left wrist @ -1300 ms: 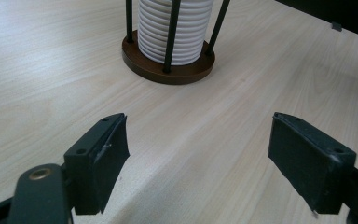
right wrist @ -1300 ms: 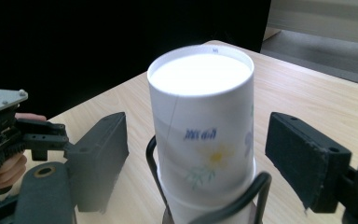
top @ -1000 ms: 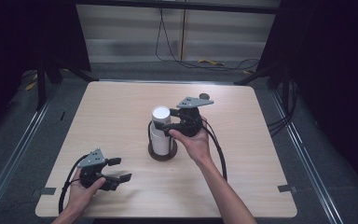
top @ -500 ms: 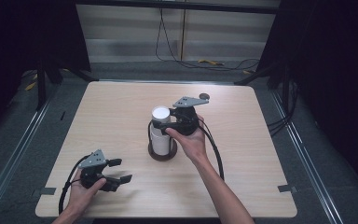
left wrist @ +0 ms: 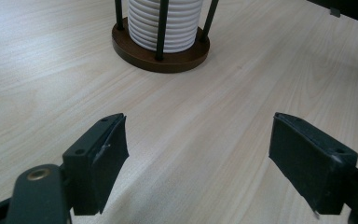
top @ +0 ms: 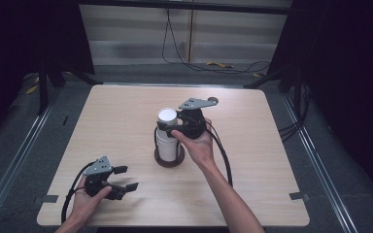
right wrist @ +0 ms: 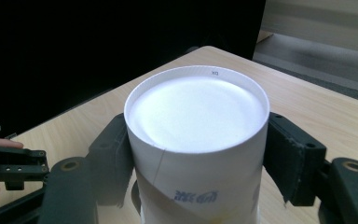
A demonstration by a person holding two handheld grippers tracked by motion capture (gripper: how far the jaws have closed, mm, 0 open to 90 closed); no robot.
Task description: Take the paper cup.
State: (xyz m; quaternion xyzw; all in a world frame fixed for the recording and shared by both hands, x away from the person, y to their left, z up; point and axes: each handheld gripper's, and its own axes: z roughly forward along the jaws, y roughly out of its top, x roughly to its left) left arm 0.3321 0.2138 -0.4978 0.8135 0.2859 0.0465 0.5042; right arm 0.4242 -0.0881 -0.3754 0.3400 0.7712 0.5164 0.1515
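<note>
room: dark surround, pale wall panels at 12 o'clock, cables on the grey floor behind, metal rails along both sides.
table (top: 126,111): light wood-grain top, rounded corners, tape tabs at the near edge; bare apart from the stand and both tools.
cup stand (top: 169,159): round brown base with black upright rods, near table centre; rods kept the nested white cups in one column, so the top one likely had to come off straight up.
cup stack (left wrist: 164,21): ribbed white rims nested inside the rods, at 12 o'clock from the left gripper.
top cup (right wrist: 198,140): upside down on the stack, flat bottom facing up, blue print on the wall.
right gripper (top: 167,128): came in from 3 o'clock, level, at top-cup height; jaws had just been closing, cup between them, pads on both cup walls, so gripping it.
left gripper (top: 125,177): parked at 7 o'clock of the stand, well apart, resting low by the table; jaws spread wide, nothing between them; judged idle, kept out of the right hand's way.
</note>
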